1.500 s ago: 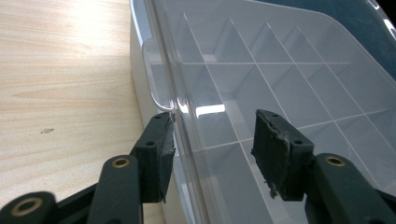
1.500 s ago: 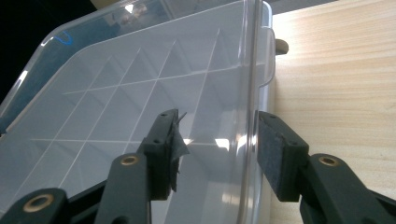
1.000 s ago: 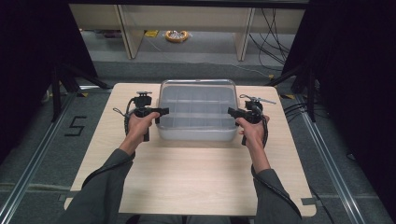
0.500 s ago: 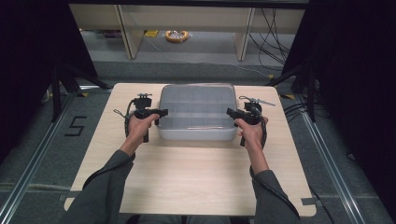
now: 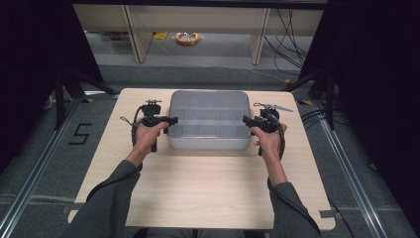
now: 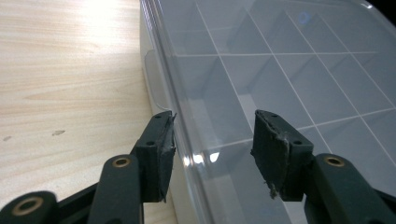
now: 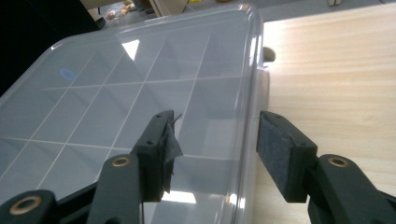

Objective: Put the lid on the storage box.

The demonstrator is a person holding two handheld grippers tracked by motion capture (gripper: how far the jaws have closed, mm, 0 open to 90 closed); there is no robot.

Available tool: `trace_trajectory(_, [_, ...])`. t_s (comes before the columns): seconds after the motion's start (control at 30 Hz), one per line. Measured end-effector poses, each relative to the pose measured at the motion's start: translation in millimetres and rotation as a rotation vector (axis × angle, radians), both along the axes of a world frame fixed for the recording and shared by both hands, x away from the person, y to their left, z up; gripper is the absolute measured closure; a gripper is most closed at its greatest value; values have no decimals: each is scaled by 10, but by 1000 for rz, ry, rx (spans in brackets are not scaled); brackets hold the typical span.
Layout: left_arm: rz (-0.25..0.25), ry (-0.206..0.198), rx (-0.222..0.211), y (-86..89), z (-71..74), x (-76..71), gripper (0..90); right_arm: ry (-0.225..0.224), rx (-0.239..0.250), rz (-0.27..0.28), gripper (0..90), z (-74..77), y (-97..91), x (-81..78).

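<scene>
Left tool (image 5: 168,120) and right tool (image 5: 246,120) held level, tips facing each other, forearms extended. Left jaws part-open, just closing; right jaws part-open, just opening; pads unloaded.

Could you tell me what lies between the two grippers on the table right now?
The clear compartment box with its lid on lies between the left gripper and the right gripper, as the high view shows. Each gripper's jaws straddle a side edge of the lid.
</scene>
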State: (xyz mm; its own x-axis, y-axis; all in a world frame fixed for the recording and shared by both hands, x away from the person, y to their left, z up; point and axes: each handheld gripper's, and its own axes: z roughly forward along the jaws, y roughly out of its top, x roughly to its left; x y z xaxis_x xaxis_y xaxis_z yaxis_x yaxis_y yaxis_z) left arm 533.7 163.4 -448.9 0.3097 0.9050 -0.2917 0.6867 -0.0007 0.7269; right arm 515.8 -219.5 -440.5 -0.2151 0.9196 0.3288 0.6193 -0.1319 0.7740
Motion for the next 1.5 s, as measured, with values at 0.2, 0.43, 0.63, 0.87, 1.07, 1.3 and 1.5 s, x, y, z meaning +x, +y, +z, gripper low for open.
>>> trace_trajectory(0.2, [12,-3,-55,14,26,-26,479,-4,-7,12,490,-25,-111,-10])
trace_trajectory(0.43, [3,-22,-97,77,135,-97,469,-3,13,23,491,-8,-110,-66])
trace_trajectory(0.63, [15,-22,-104,116,139,-123,457,10,55,40,479,43,-63,-159])
trace_trajectory(0.87, [-25,-56,-118,233,218,-353,401,-37,46,85,437,37,-171,-297])
trace_trajectory(1.07, [-77,-76,-129,241,242,-611,375,-36,66,90,400,25,-207,-447])
trace_trajectory(1.3, [-139,-95,-111,221,183,-880,352,-53,94,145,374,11,-159,-619])
trace_trajectory(1.5, [-173,-95,-106,185,130,-1021,332,-50,84,171,346,46,-96,-699])
